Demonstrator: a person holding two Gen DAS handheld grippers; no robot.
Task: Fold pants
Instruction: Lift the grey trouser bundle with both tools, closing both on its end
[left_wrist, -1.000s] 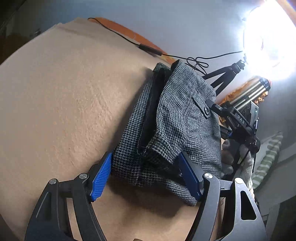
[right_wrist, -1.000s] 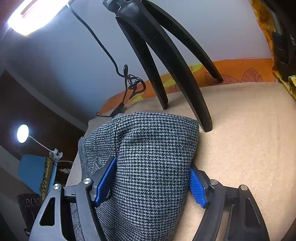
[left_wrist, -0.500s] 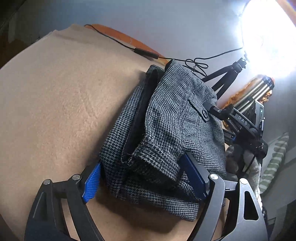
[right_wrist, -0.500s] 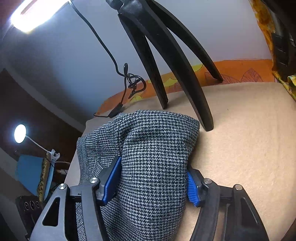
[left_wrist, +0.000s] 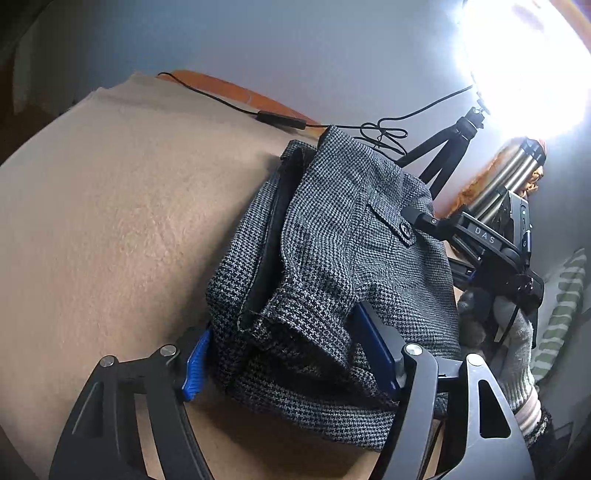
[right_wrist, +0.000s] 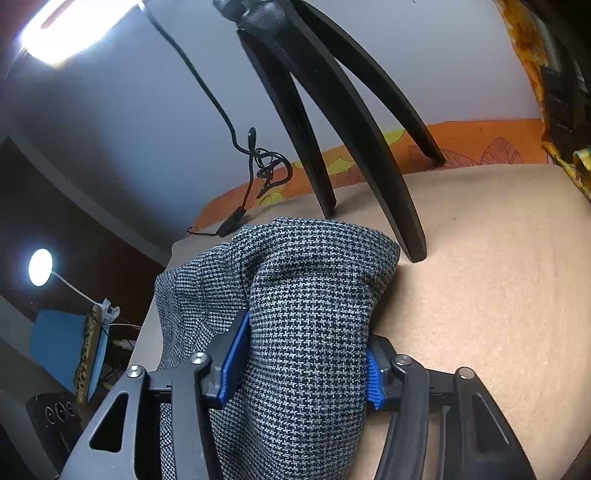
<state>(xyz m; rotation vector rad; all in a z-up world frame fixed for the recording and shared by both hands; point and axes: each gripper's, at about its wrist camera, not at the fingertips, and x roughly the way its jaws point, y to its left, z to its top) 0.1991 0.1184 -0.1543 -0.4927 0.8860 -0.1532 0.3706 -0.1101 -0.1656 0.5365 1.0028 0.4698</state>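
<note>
Beige felt-like cloth (left_wrist: 110, 229) covers the work surface, with a grey wall behind and an orange patterned fabric (right_wrist: 480, 144) along the far edge. Folded houndstooth pants (left_wrist: 343, 251) lie on the cloth as a thick bundle. Left wrist view: the left gripper (left_wrist: 291, 354) straddles the near end of the bundle, its jaws having just been closing, both blue pads against the fabric; this view alone shows the buttoned pocket flap (left_wrist: 400, 230), the dark lining at the open waistband, the right gripper's black body (left_wrist: 491, 247) at the far side of the pants, a gloved hand (left_wrist: 517, 339) below it, and a bright ring light on a small tripod (left_wrist: 443, 155). Right wrist view: the right gripper (right_wrist: 306, 362) is clamped across a rounded fold of the pants (right_wrist: 306, 314), its jaws having just been closing, fabric bulging up between the pads; only here do the tripod's black legs (right_wrist: 351, 122) appear large, one foot just beside the fold, together with a coiled cable (right_wrist: 266, 166) and a distant desk lamp (right_wrist: 40, 266)
</note>
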